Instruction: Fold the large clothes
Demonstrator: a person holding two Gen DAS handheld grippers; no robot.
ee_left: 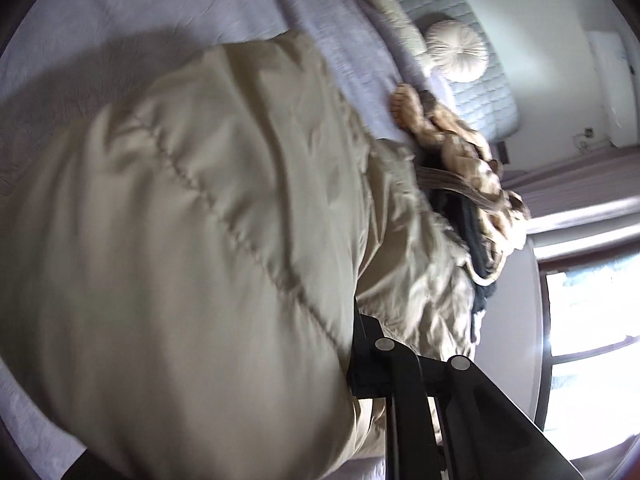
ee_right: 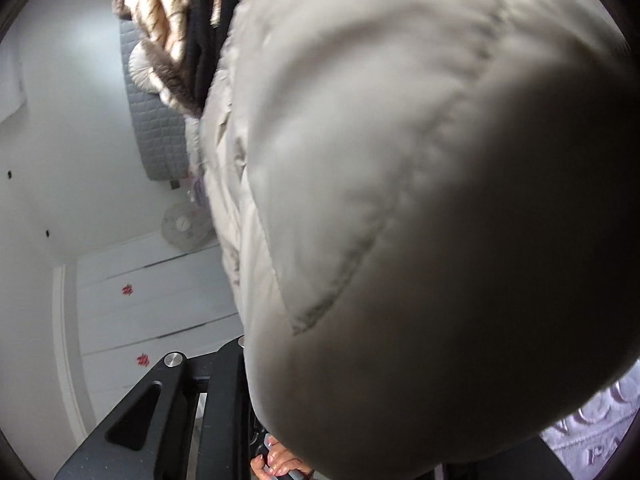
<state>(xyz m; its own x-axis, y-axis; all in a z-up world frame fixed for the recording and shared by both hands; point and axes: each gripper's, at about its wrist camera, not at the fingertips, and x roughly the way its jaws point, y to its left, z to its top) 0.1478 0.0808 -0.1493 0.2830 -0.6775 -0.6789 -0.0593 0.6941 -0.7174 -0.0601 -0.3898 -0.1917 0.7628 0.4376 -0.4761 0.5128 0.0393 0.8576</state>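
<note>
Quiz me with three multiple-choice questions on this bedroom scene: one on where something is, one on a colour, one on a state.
1. Where does the round pleated cushion lie?
A. by the quilted headboard
B. on the floor
C. on a chair

2. What colour is the puffy jacket?
A. red
B. beige
C. navy

3. How does the left gripper stand?
A. wide open, clear of cloth
B. closed on the jacket
C. out of sight

Answers: 1 A, it rests against the headboard; 2 B, pale beige quilting fills both views; 3 B, fabric bunches over its fingers.
</note>
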